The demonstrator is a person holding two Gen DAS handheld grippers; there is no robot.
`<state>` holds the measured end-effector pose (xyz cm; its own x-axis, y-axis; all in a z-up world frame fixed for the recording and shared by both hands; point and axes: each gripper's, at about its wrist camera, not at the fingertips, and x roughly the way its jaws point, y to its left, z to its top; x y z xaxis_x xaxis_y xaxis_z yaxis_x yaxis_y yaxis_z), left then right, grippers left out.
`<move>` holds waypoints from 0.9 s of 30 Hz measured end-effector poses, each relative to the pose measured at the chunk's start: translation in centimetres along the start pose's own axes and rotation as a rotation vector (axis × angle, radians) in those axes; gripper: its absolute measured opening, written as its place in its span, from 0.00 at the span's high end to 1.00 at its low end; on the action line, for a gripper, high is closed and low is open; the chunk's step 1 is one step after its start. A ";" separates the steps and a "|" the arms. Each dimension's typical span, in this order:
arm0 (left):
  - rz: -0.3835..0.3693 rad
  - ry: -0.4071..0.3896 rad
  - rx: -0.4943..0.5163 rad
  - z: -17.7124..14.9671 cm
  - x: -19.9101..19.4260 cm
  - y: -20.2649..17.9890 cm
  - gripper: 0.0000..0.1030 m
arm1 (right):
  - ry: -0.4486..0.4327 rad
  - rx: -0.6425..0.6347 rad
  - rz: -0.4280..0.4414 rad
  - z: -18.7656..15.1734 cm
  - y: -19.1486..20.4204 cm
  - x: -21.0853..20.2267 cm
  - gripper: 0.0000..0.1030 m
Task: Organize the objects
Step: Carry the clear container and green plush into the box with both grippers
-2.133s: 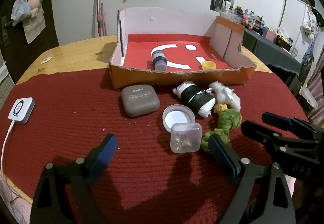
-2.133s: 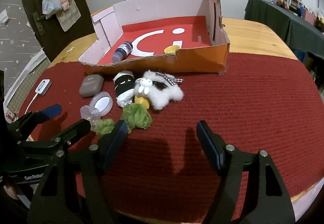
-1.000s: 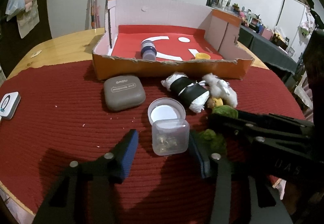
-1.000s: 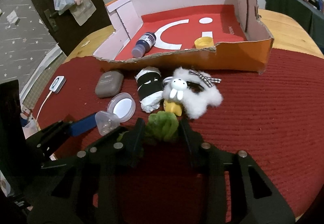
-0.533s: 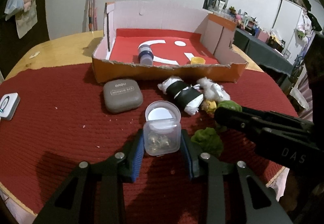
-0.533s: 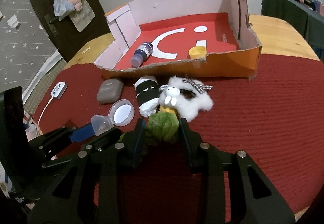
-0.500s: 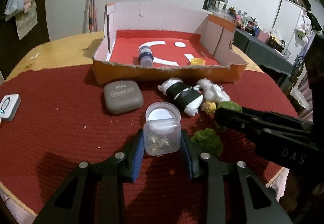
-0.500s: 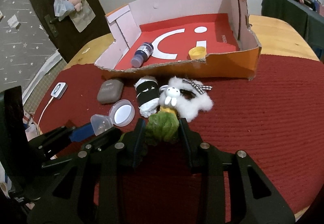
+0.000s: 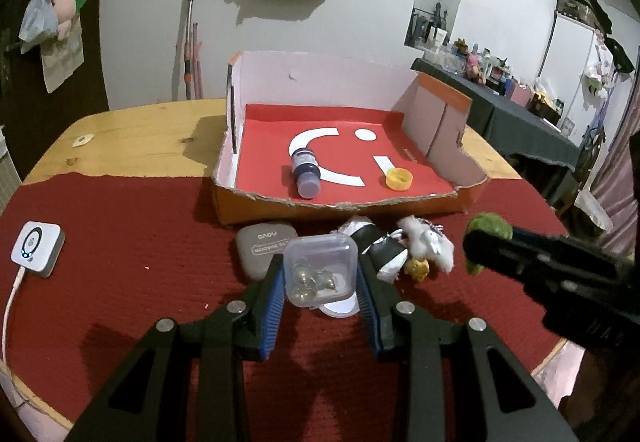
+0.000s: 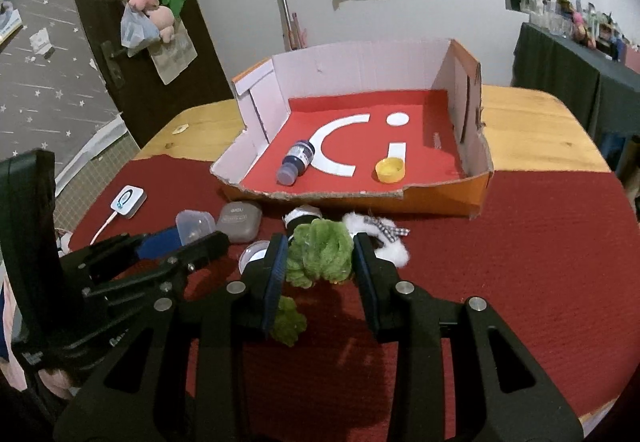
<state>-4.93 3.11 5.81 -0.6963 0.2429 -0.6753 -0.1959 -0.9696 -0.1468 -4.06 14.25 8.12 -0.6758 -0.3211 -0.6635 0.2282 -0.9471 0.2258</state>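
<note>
Clear plastic case with small metal bits inside is clamped between the left gripper pads, lifted off the red mat; its hinged lid hangs open below. Green plush toy is squeezed in the right gripper, also off the mat, a loose green end dangling under it. Step in hand looks like carrying both picks to the cardboard box (already holds a dark bottle and a yellow cap). Next move calls for clearing the box's torn front wall, then letting go over bare red floor. Grey case, black-white roll and white fluffy toy lie on the mat just in front of the box.
</note>
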 end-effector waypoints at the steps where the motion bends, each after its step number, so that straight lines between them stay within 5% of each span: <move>1: 0.000 0.001 -0.001 0.0 0.0 0.0 0.65 | 0.007 0.004 0.004 -0.1 0.0 0.2 0.69; 27: -0.023 0.021 0.026 4.4 2.3 -1.0 0.65 | 0.015 0.006 0.022 3.1 -0.9 1.0 0.69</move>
<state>-9.38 4.80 7.55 -0.6766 0.2638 -0.6875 -0.2293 -0.9627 -0.1437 -7.14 14.77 9.45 -0.6601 -0.3416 -0.6690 0.2384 -0.9398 0.2446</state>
